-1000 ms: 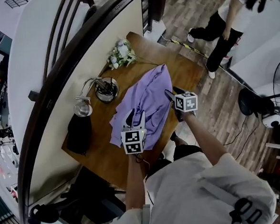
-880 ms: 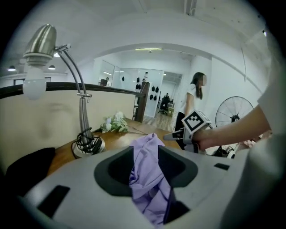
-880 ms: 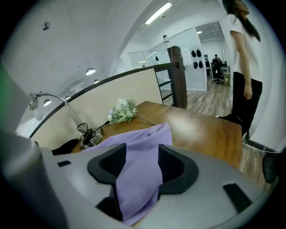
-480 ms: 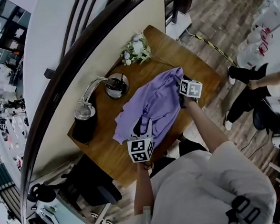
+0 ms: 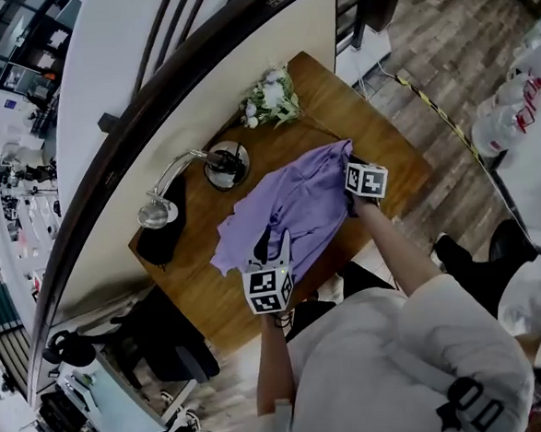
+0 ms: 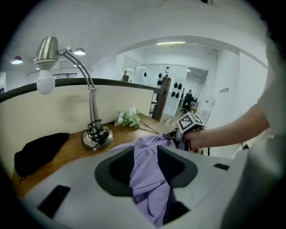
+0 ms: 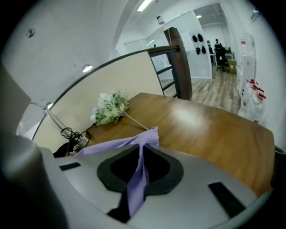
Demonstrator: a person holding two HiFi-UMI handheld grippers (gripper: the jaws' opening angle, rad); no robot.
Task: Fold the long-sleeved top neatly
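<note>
Purple long-sleeved top (image 5: 292,200) is lying crumpled on the desk (image 5: 380,129), stretched between both tongs. The sleeves aren't showing as separate parts. Right tongs (image 7: 144,150) have just been closing and are pinching a thin fold at the top's far right corner, jaws almost together. Left tongs (image 6: 146,152) are clamping a thick bunch at the near edge, jaws standing wide around it. Their marker cube is blocking that edge in the head view. The dark bundle (image 5: 157,244) beside the lamp (image 5: 157,212) is reading only as a black lump. Black print on the person's white shirt (image 5: 383,369) is getting cut off by the frame and is unreadable.
</note>
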